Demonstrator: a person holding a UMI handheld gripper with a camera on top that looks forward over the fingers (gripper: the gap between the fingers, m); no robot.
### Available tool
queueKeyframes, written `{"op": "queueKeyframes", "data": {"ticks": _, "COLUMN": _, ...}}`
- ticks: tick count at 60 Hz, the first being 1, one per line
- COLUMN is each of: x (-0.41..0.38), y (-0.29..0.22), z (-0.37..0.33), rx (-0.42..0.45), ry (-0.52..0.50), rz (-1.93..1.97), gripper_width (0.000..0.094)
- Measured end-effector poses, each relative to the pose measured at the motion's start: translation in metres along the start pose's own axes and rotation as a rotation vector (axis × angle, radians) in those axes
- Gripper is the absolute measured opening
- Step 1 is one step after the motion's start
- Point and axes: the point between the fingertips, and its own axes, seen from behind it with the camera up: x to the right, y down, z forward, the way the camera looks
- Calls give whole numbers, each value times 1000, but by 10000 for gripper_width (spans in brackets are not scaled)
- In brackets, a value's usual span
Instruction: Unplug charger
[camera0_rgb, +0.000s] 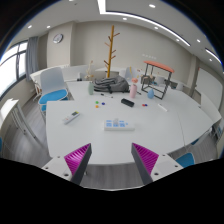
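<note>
Only the gripper (112, 160) shows of the person's rig, as two dark fingers (78, 163) that taper from broad bases to narrower tips. Each finger carries a bright magenta pad (147, 158) on its inner face, and the pads are ribbed with fine, closely set ridges running across them. The outer faces of the fingers are plain dark grey to black, with no markings, cables or screws that can be made out.

One white table (150, 128), one wooden branching stand (111, 55) at its far side, one wire rack (156, 78) right of the stand, two blue chairs (54, 97) left of the table, one wall clock (58, 38)
</note>
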Motion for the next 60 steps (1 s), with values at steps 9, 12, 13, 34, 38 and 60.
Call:
{"op": "queueKeyframes", "data": {"ticks": 9, "x": 12, "y": -1, "z": 44, "rx": 65, "ry": -8, "rz": 6, "gripper_width": 857}}
{"op": "queueKeyframes", "data": {"ticks": 12, "x": 17, "y": -2, "z": 64, "rx": 90, "ry": -13, "rz": 10, "gripper_width": 857}}
{"op": "queueKeyframes", "data": {"ticks": 13, "x": 19, "y": -2, "z": 71, "rx": 99, "ry": -14, "rz": 13, "gripper_width": 856}}
{"op": "queueKeyframes", "data": {"ticks": 34, "x": 19, "y": 8, "z": 234, "rx": 107, "ry": -42, "rz": 43, "gripper_width": 853}}
{"op": "queueKeyframes", "data": {"ticks": 38, "x": 21, "y": 3, "z": 270, "rx": 121, "ry": -34, "rz": 55, "gripper_width": 852}}
{"op": "queueKeyframes", "data": {"ticks": 60, "x": 23, "y": -27, "z": 394, "rx": 150, "ry": -49, "rz": 59, "gripper_width": 849}}
